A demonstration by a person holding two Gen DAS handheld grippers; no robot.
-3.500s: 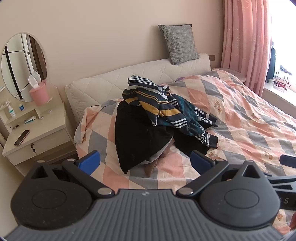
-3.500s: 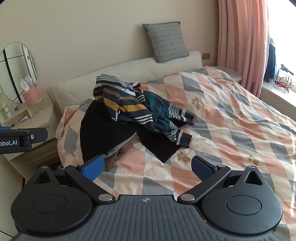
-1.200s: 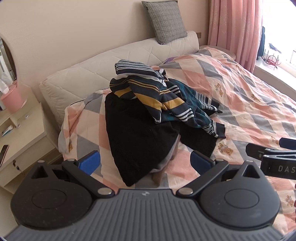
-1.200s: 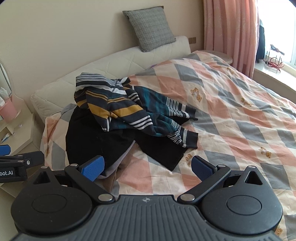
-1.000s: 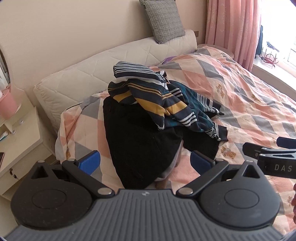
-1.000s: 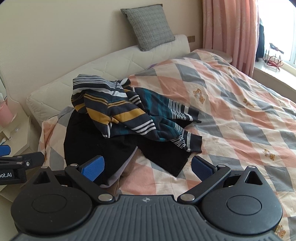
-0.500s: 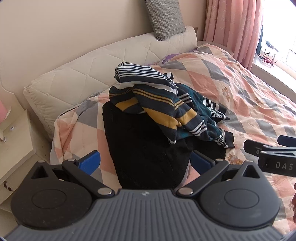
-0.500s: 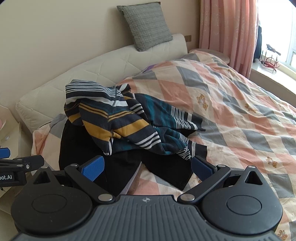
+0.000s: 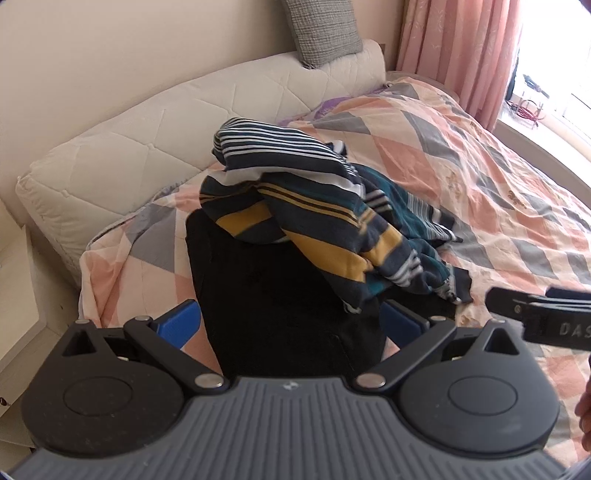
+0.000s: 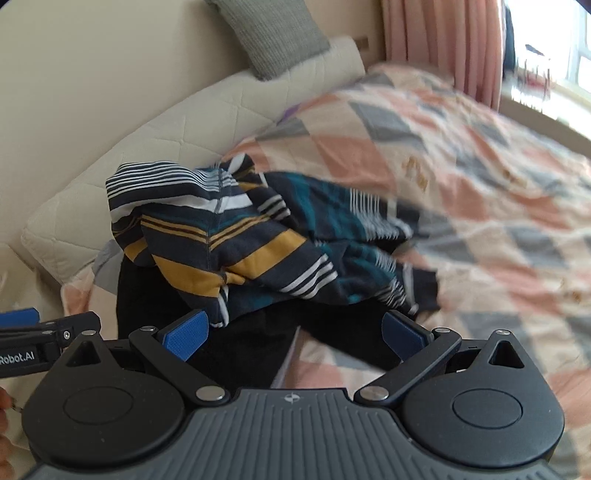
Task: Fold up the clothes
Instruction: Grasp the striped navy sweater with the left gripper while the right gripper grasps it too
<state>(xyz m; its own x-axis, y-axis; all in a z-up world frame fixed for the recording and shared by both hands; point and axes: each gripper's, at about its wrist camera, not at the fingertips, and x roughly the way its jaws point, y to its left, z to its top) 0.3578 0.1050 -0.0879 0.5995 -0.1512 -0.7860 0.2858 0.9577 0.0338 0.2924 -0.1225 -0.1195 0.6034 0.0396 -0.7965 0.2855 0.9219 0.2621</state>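
Note:
A crumpled striped sweater, navy with yellow, white and teal bands, lies in a heap on a black garment near the head of the bed. My left gripper is open, its blue pads on either side of the black garment's near edge, just above it. My right gripper is open too, close in front of the sweater's lower hem. Neither holds cloth. The right gripper's side shows at the right edge of the left wrist view.
The clothes rest on a quilt of pink, grey and cream diamonds. Behind it are a padded cream headboard and a grey cushion. Pink curtains hang at the far right. A pale bedside table stands at left.
Both grippers have moved forward and down toward the clothes pile, which now fills the middle of each view. The jaws stay open. The right wrist view is blurred by motion.

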